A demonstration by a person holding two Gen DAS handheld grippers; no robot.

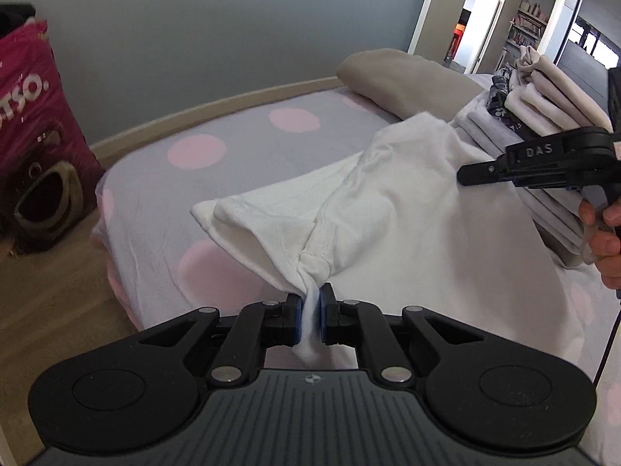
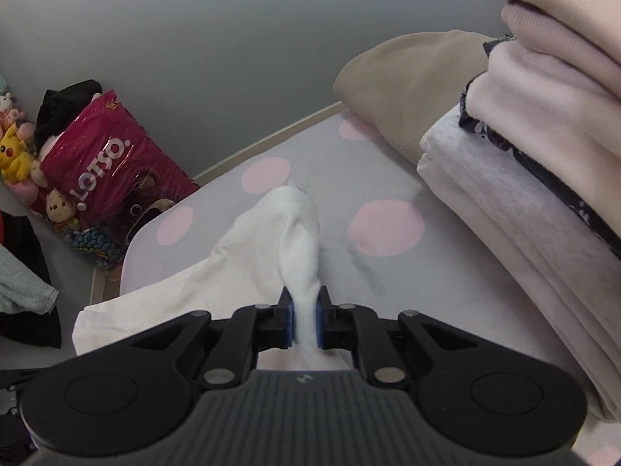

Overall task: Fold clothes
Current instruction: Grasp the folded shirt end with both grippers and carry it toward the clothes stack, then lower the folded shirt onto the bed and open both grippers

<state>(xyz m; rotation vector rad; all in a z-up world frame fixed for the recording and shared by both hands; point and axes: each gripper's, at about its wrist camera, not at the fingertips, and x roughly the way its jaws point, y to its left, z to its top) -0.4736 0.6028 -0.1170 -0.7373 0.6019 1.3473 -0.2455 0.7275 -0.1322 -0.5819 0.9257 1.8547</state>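
A white T-shirt (image 1: 388, 194) lies spread over the bed (image 1: 217, 178), lifted at two points. The left tool (image 1: 309, 312) is clamped on a bunched fold of the shirt by the ribbed neckband, the cloth squeezed thin between its blue pads (image 1: 297, 318); ahead of it and to its left a short sleeve hangs open above the sheet. The right tool (image 2: 304, 320) is likewise closed on a pinch of white fabric, which rises ahead of it in a twisted ridge. In the left view the right tool (image 1: 471, 176) shows from the side, held by a hand (image 1: 605, 233) on its grip, its tip at the shirt's far edge.

To the right of both tools, a pile of folded clothes (image 2: 543, 163) sits on the bed, with a tan pillow (image 2: 407, 89) beyond it. Far left on the floor stands a pink bag (image 2: 112, 167) among plush toys (image 2: 15, 155); what the bag holds cannot be seen.
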